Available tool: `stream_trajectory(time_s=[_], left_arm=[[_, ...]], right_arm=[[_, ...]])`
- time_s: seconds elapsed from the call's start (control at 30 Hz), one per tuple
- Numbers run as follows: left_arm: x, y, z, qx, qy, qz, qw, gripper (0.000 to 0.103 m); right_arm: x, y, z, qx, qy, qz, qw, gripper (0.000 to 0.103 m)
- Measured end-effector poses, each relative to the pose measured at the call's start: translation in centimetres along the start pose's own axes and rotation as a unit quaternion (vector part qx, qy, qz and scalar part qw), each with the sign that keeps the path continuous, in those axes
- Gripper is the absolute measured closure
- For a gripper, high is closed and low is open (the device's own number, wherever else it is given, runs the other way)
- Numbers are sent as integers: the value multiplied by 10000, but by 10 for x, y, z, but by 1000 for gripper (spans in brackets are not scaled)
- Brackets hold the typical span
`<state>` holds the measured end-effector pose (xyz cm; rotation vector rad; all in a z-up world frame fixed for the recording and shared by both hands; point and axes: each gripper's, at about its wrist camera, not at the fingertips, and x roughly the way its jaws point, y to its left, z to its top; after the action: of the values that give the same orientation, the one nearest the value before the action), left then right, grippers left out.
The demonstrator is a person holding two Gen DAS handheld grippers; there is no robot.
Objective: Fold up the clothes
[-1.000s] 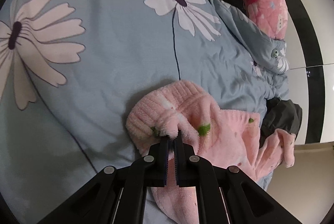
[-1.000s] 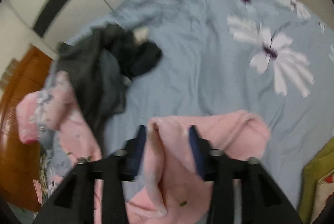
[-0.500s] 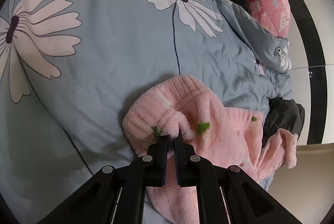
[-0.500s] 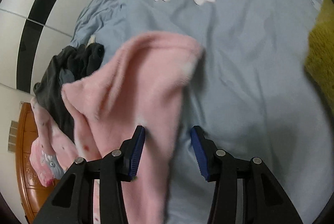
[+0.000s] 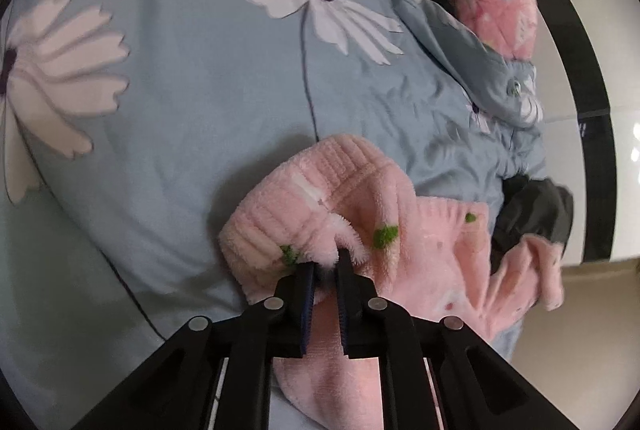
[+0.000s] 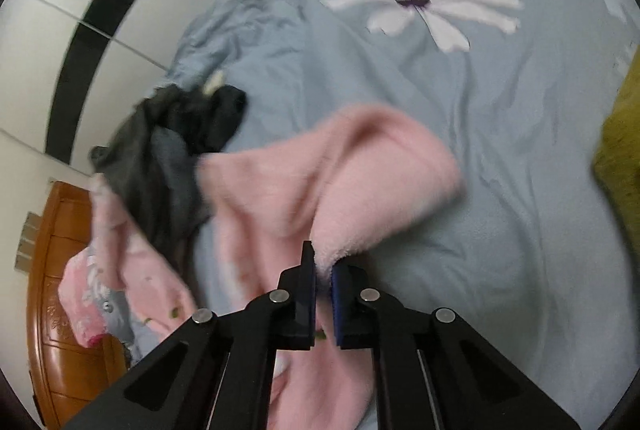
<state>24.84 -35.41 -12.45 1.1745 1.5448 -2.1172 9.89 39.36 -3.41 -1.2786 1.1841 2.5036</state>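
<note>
- The blue flowered bedspread fills both views.
- The pink fleece garment lies bunched on it, just beside dark clothes.
- My left gripper is pinched tight on its ribbed cuff.
- My right gripper is clamped on a fleece fold.

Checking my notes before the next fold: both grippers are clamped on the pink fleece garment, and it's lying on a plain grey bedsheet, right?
Not quite. The bedsheet is blue-grey with large white flowers, not plain, as both wrist views show. The left gripper and right gripper are indeed clamped on the pink fleece garment.
</note>
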Motion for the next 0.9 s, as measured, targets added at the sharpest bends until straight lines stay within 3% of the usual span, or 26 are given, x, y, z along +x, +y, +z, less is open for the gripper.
stream_trajectory(time_s=[0.33, 0.43, 0.57, 0.6, 0.67, 0.8, 0.9], left_arm=[[-54, -62, 39, 418, -473, -807, 9947, 100], [-95, -107, 61, 798, -785, -1361, 9843, 100], [-154, -147, 72, 1408, -1196, -1931, 9636, 100], [-164, -144, 68, 1527, -1291, -1979, 9596, 100], [-172, -122, 60, 1593, -1342, -1848, 9604, 100], [-153, -41, 42, 909, -1099, -1268, 9816, 100], [-138, 20, 28, 388, -909, -824, 9917, 100]], right_arm=[[-140, 50, 13, -566, -834, 534, 9935, 98], [-182, 73, 20, -706, -1181, 877, 9866, 98], [-233, 82, 6, -1057, -1656, 1282, 9721, 98], [-242, 79, -2, -1160, -1736, 1301, 9693, 98], [-243, 52, -23, -1164, -1608, 1179, 9730, 98], [-193, -44, -73, -456, -549, 56, 9974, 98], [-169, -106, -105, 254, -31, -451, 9987, 98]])
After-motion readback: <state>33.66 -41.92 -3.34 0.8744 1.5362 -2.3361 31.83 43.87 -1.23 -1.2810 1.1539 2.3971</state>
